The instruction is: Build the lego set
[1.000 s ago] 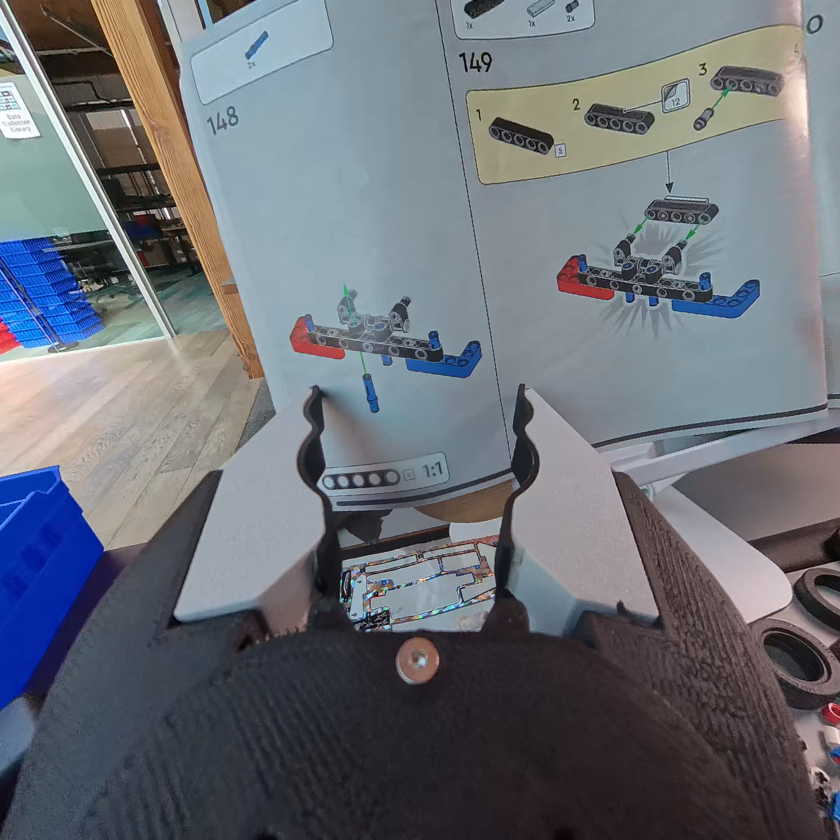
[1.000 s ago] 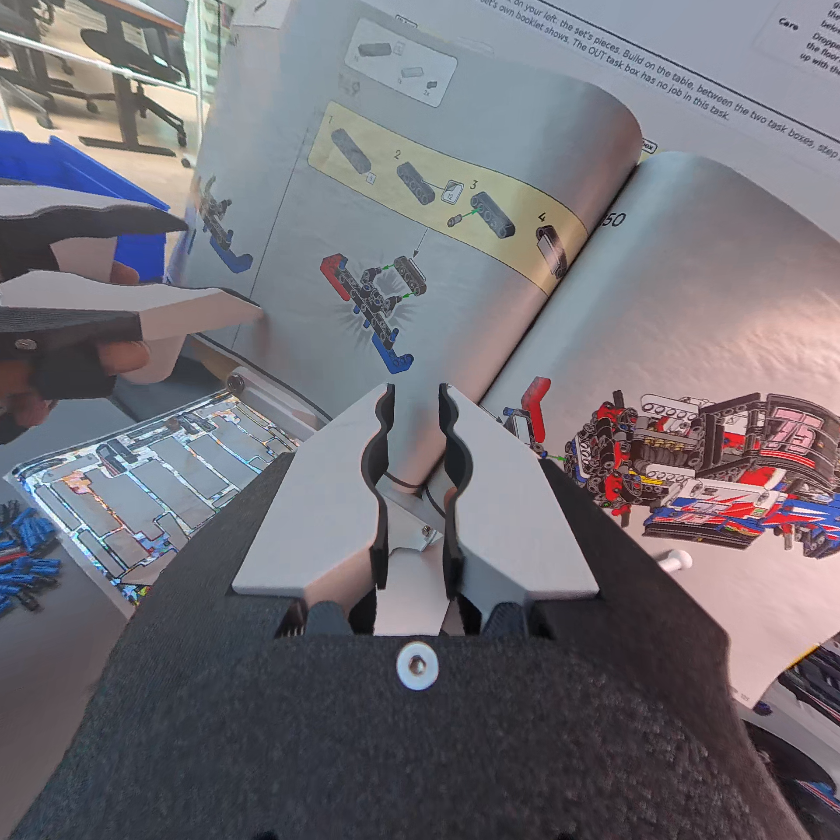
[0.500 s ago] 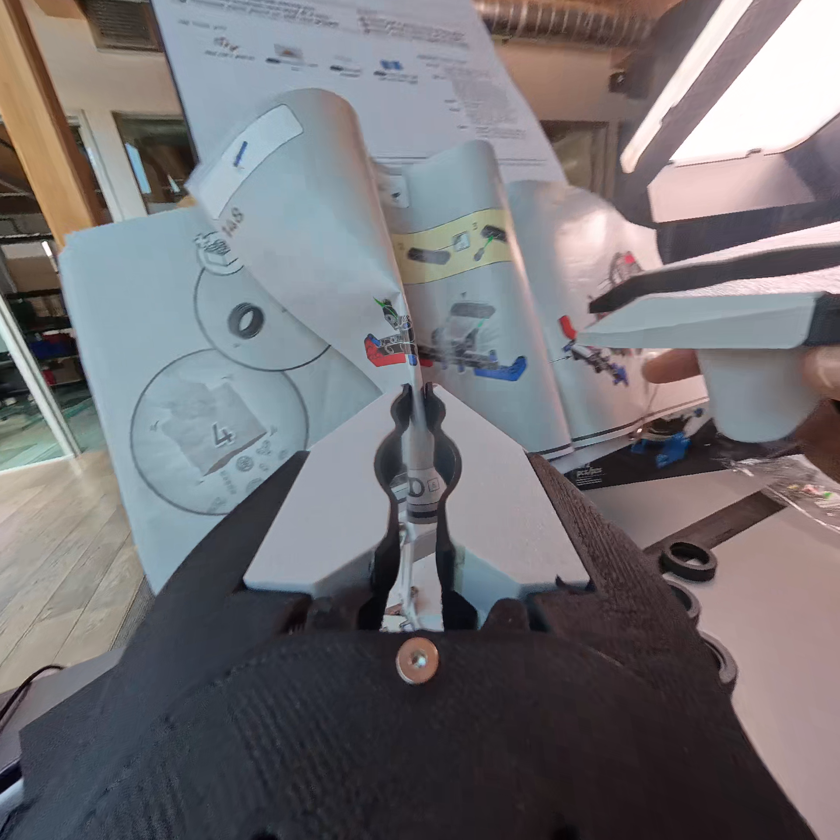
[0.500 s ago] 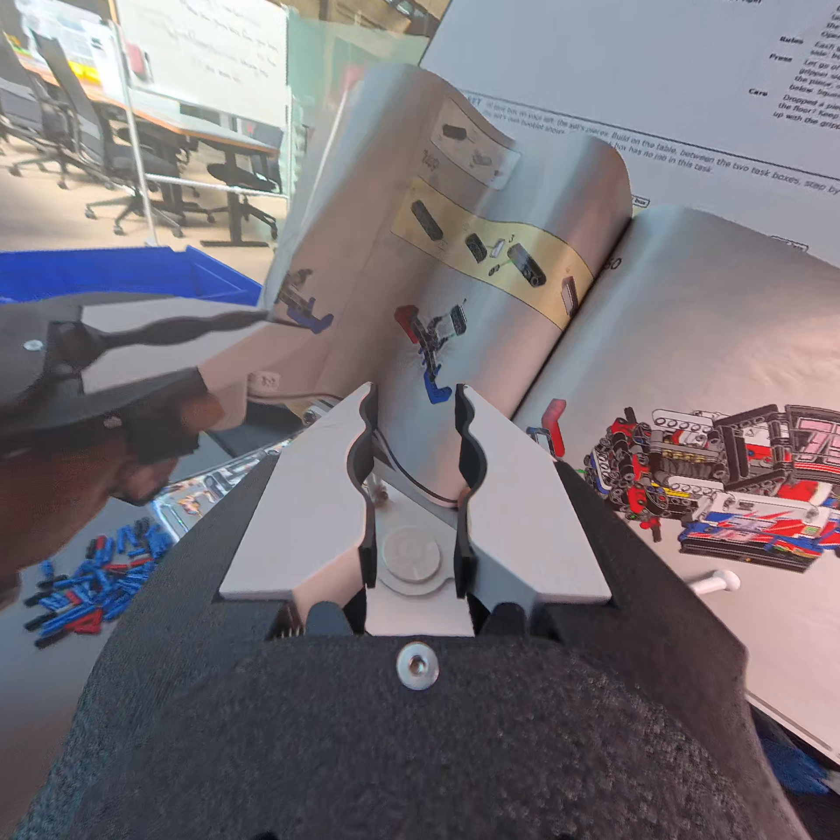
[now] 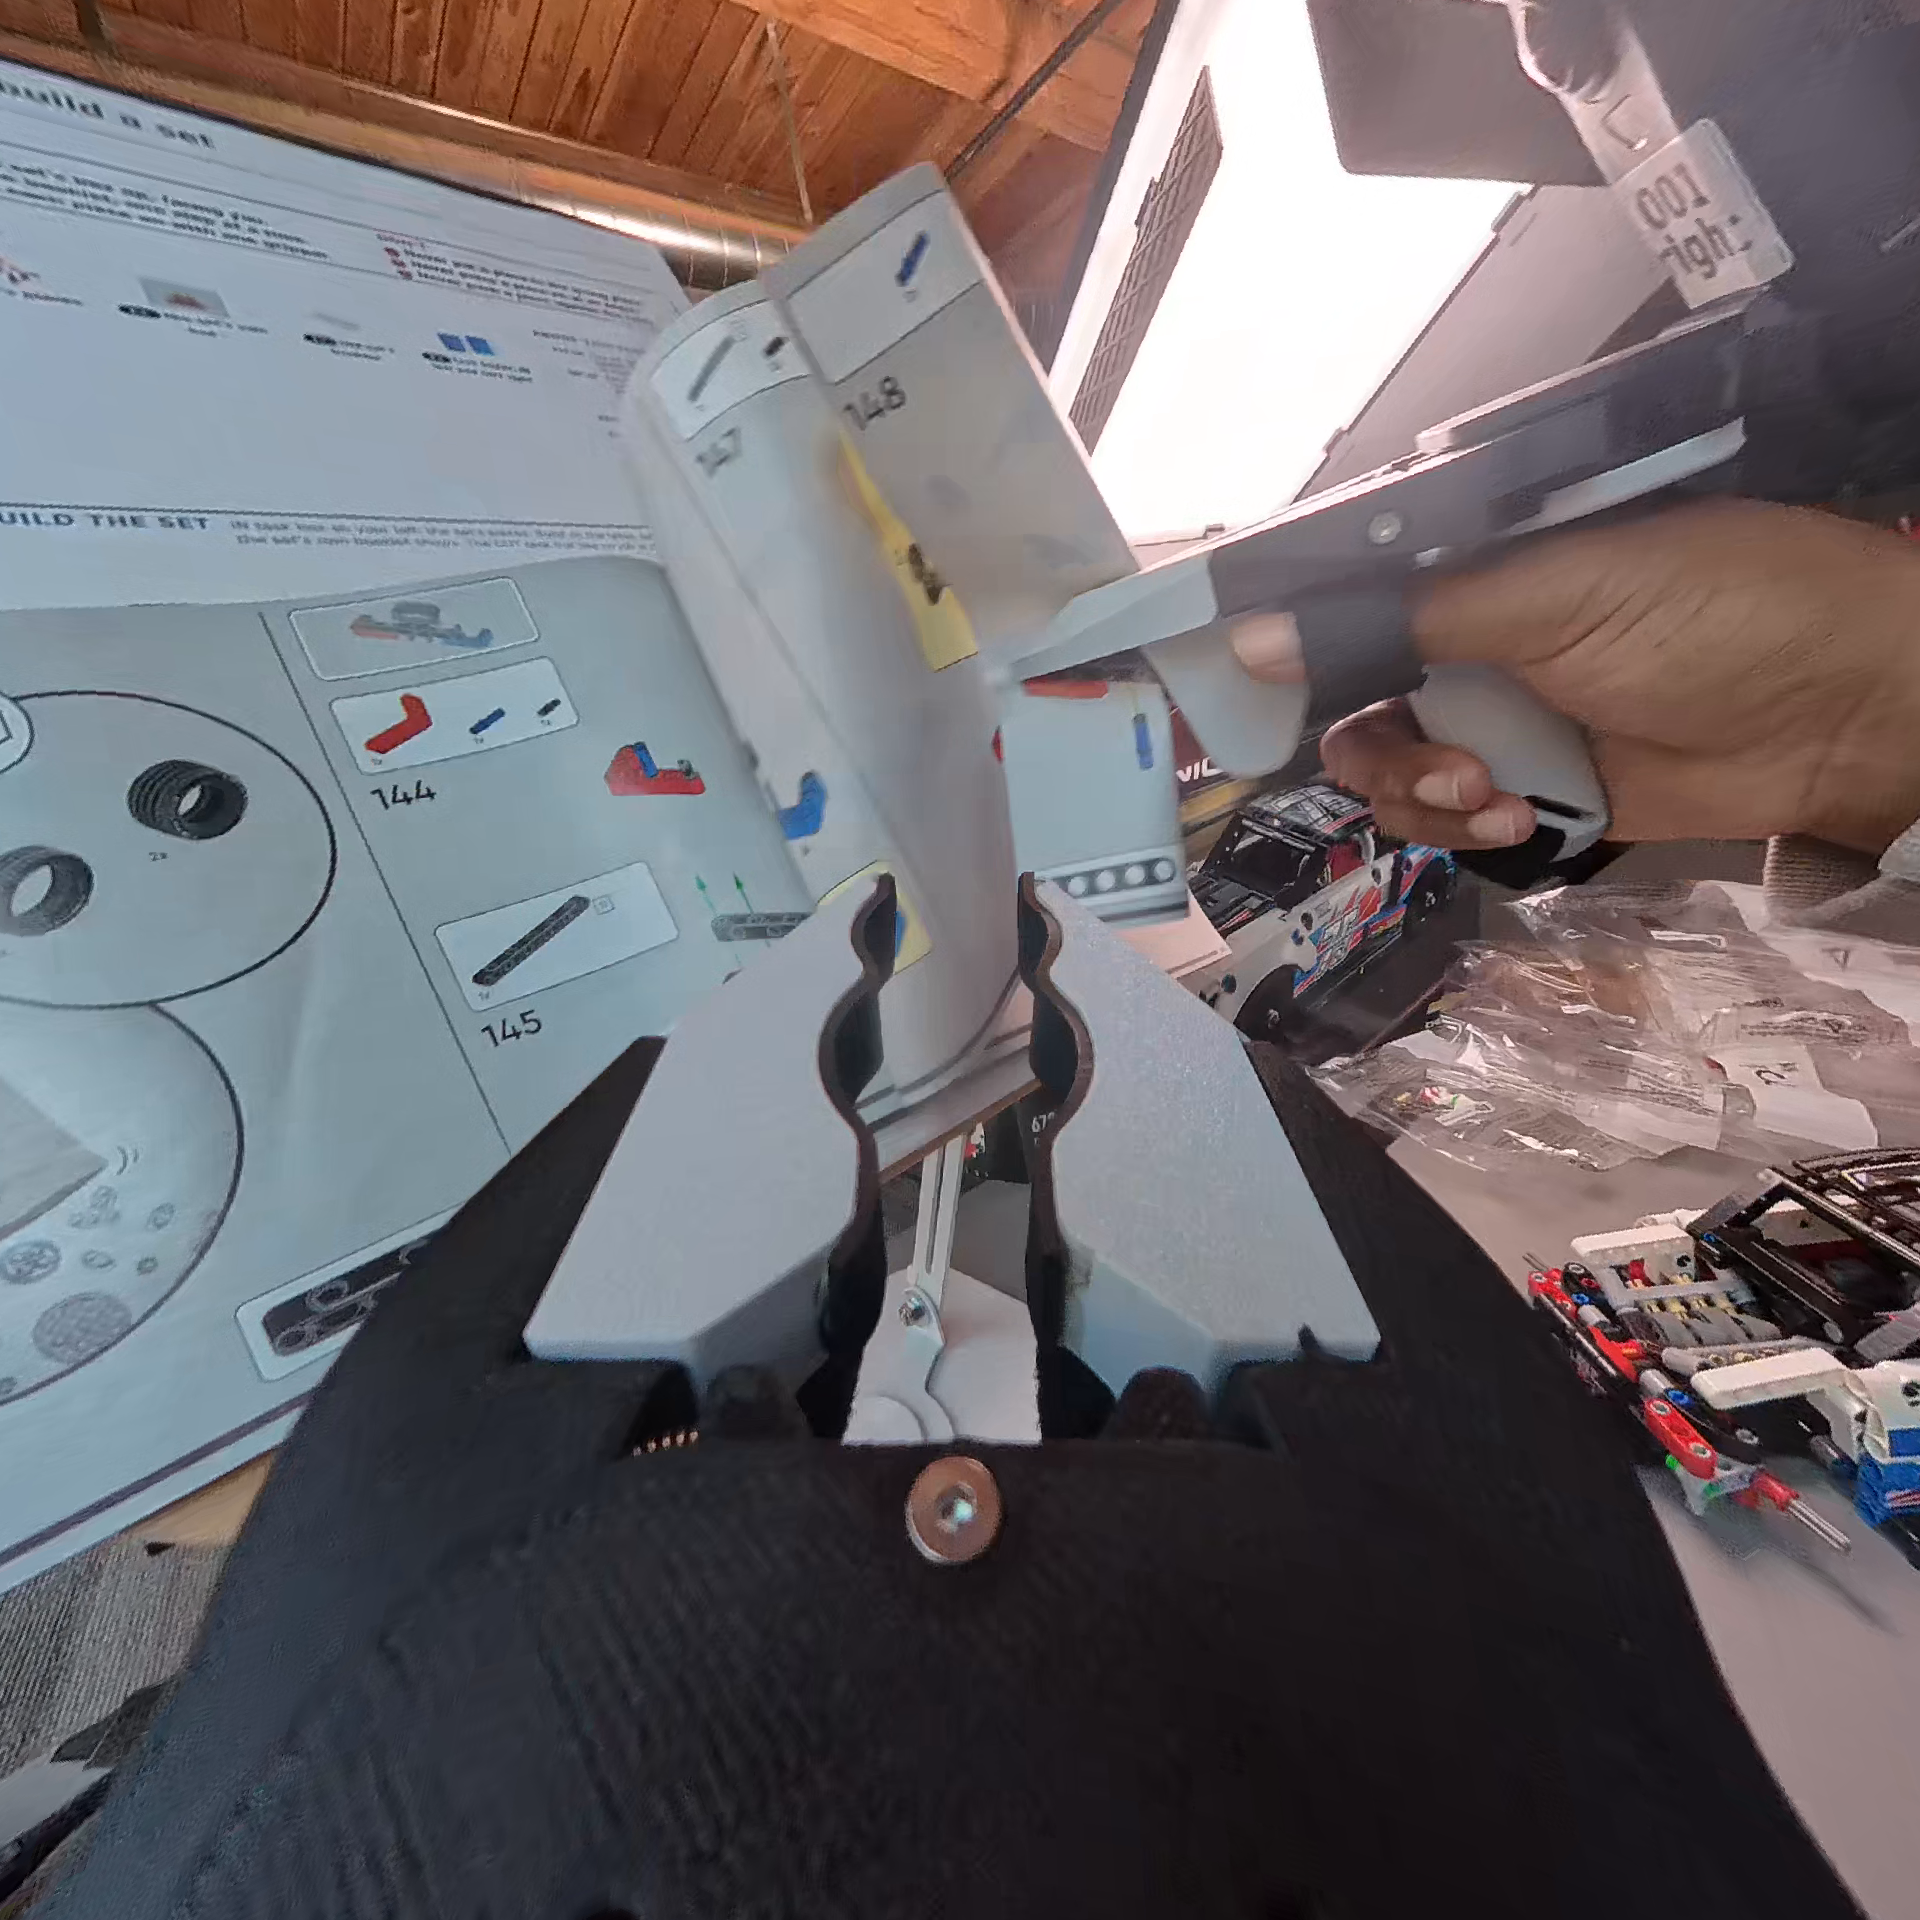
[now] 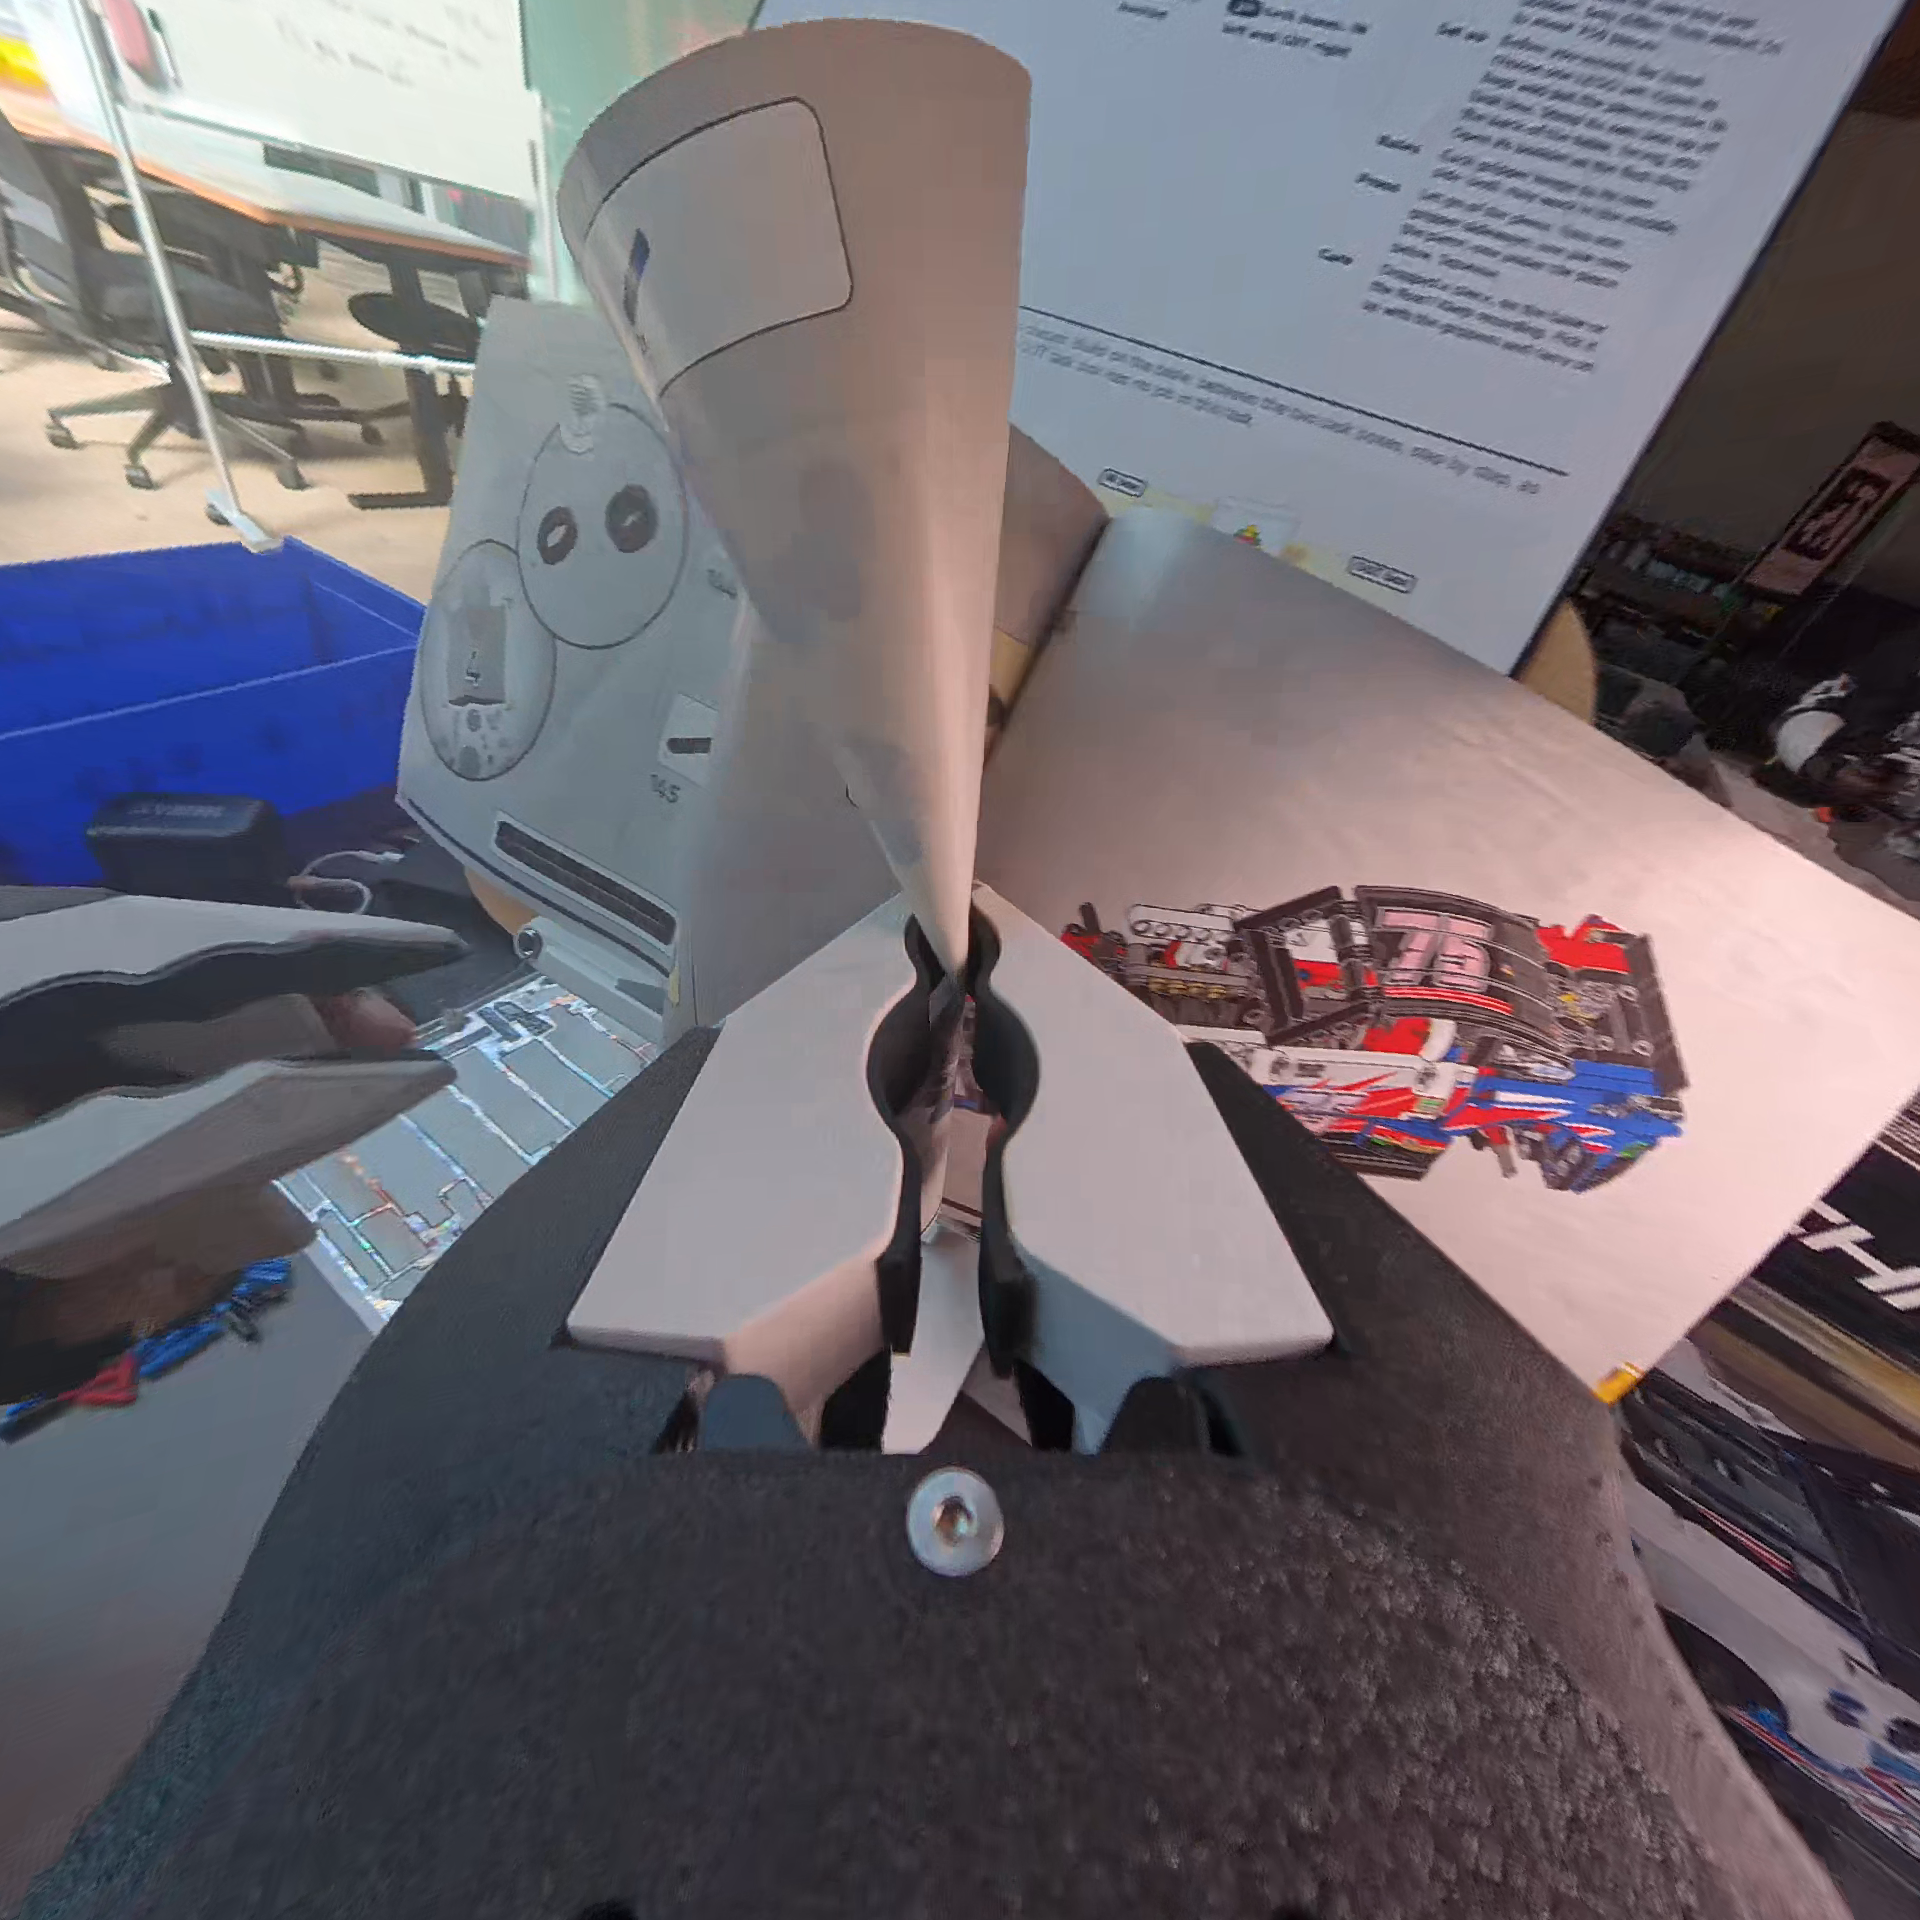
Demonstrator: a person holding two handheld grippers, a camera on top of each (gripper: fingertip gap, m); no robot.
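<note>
The right grey-fingered tool (image 6: 951, 961) pinches a curled grey booklet page (image 6: 862, 468); the left tool (image 5: 956, 925) gapes empty. Turn slowly, avoiding tearing the spine.

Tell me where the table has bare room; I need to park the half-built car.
Bare grey table lies just below the half-built car. Crowded: plastic bags behind it, the open booklet left, sticker sheet and loose blue pins.
</note>
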